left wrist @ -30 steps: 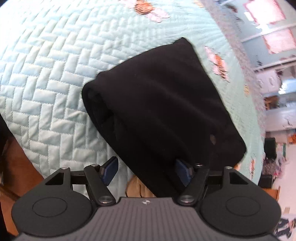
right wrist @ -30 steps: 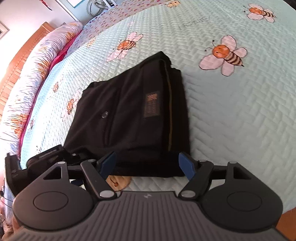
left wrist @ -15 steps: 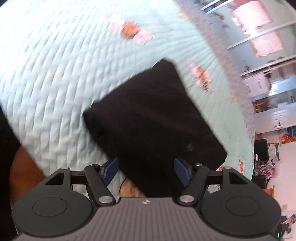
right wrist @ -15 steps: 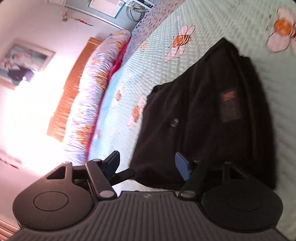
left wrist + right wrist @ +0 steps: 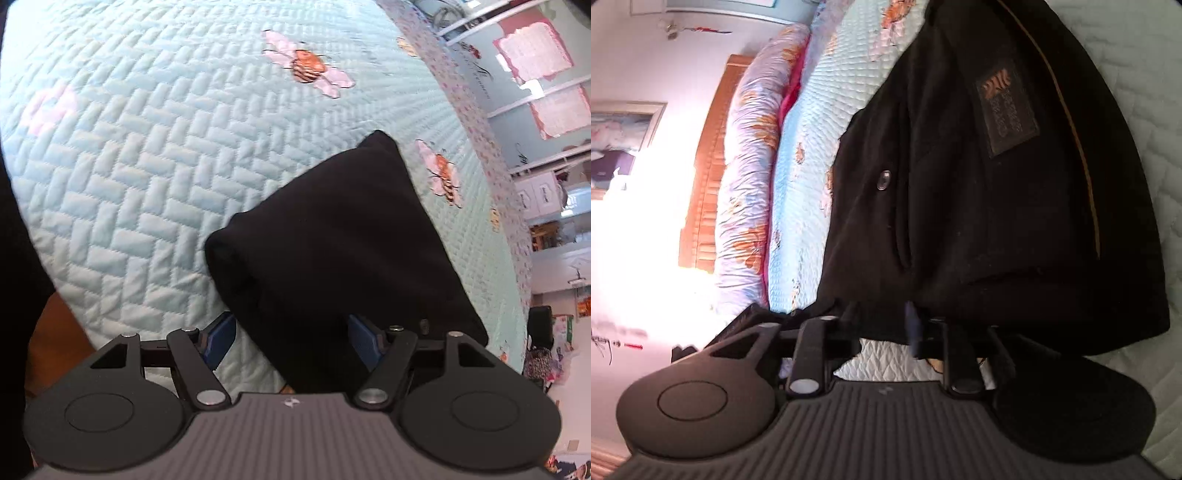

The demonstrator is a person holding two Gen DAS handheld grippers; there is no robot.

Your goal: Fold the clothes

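Note:
Folded black trousers [image 5: 332,240] lie on the pale blue quilted bedspread [image 5: 129,166]. My left gripper [image 5: 292,336] is open, its blue pads straddling the near end of the fold. The left pad stands clear of the cloth. In the right wrist view the trousers [image 5: 997,203] fill the frame, with a brown label patch [image 5: 1006,110] and a metal button [image 5: 884,180] showing. My right gripper [image 5: 881,319] is rolled onto its side at the near edge. Its jaws are closing, black fabric fills the gap between them, and the pads meet the cloth.
Bee pictures dot the bedspread [image 5: 801,184]. A long floral bolster [image 5: 746,166] and a wooden headboard [image 5: 709,166] line the far side of the bed. Beyond the bed's other edge lie shelves and room clutter [image 5: 554,258]. Something dark fills the left edge [image 5: 14,258].
The right gripper has dropped to the trousers' near edge, rolled onto its side, and narrowed its jaws from wide open onto the fabric. The left view has tilted up slightly; the trousers have not moved.

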